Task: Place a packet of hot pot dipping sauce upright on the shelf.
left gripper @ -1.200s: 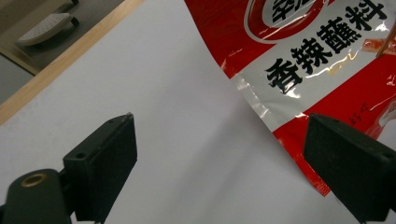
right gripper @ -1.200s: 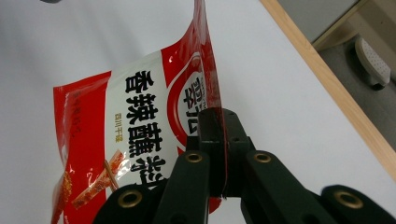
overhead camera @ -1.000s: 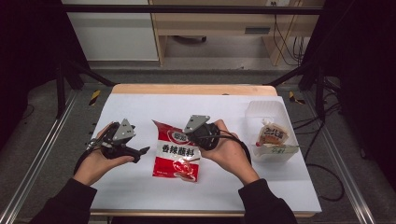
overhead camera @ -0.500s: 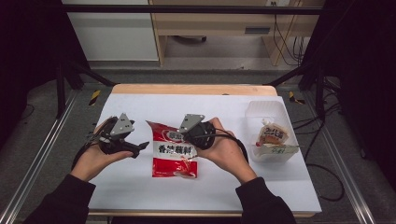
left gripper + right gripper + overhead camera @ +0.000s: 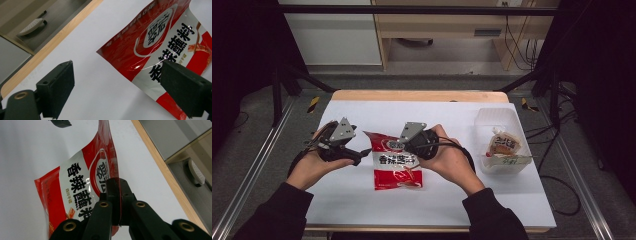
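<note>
High view: I see the white table (image 5: 362, 200) with a red sauce packet (image 5: 394, 165) lying near its middle, closer to the near edge than the far one. My right gripper (image 5: 404, 145) comes in from the right and grasps the packet's upper right edge, lifting that corner slightly. My left gripper (image 5: 362, 154) sits just left of the packet, its tips near the left edge; from here I cannot tell whether they touch it. At the far right stands a clear plastic container (image 5: 484, 117) holding a wrapped snack (image 5: 503, 145), well apart from the packet.

Left gripper view: the left gripper (image 5: 125, 85) has its jaws spread wide and released. The red sauce packet (image 5: 160, 32) lies on the white table (image 5: 100, 87) ahead, and its lower edge runs behind the jaw on the right of this view. Nothing is pinched between the jaws. The wooden table edge (image 5: 62, 35) runs along the far side.

Right gripper view: the right gripper (image 5: 119, 195) is clenched on the red sauce packet (image 5: 82, 182), the thin edge caught between both pads. The packet curls upward from the white table (image 5: 25, 152). A tip of the left gripper (image 5: 60, 123) shows at the top.
</note>
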A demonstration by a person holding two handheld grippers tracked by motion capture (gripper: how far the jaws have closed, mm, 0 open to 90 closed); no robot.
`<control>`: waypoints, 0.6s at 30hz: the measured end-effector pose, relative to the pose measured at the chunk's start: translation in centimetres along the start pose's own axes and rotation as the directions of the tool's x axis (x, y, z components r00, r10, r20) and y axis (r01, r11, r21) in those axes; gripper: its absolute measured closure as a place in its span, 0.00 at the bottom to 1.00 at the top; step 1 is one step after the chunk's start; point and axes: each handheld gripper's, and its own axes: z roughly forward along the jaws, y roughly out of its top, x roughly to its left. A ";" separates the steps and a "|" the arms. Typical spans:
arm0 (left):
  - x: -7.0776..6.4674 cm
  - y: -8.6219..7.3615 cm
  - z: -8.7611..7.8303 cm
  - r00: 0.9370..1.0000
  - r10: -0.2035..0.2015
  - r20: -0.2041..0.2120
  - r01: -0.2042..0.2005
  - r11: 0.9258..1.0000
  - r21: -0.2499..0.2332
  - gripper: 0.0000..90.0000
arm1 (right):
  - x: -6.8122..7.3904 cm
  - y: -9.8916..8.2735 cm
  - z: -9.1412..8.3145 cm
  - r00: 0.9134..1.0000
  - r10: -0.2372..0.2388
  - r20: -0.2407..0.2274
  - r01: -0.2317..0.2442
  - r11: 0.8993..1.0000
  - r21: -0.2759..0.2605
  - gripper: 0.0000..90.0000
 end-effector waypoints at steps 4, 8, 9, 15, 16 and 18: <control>0.2 0.3 0.5 1.000 0.005 0.011 -0.005 1.000 -0.006 0.15 | 0.1 0.3 0.0 1.000 -0.012 -0.011 0.012 1.000 -0.003 1.00; 0.4 0.5 1.1 1.000 0.009 0.029 -0.009 1.000 -0.006 0.22 | 0.2 0.5 0.1 0.999 -0.025 -0.020 0.025 1.000 -0.001 1.00; 0.5 0.6 1.2 0.999 0.003 0.038 -0.003 1.000 -0.009 0.25 | 0.2 0.5 0.2 0.999 -0.027 -0.022 0.027 1.000 0.000 1.00; 0.4 0.9 2.0 0.997 0.021 0.079 -0.019 0.999 -0.027 0.44 | 0.2 0.4 0.1 0.999 -0.032 -0.033 0.032 0.999 -0.005 1.00; 0.4 1.0 2.0 0.997 0.027 0.077 -0.025 0.999 -0.026 0.46 | 0.2 0.4 0.1 0.999 -0.031 -0.034 0.031 1.000 -0.004 1.00; 0.3 1.2 2.2 0.996 0.036 0.083 -0.033 0.999 -0.032 0.54 | 0.1 0.2 -0.1 0.999 -0.021 -0.038 0.021 1.000 -0.009 1.00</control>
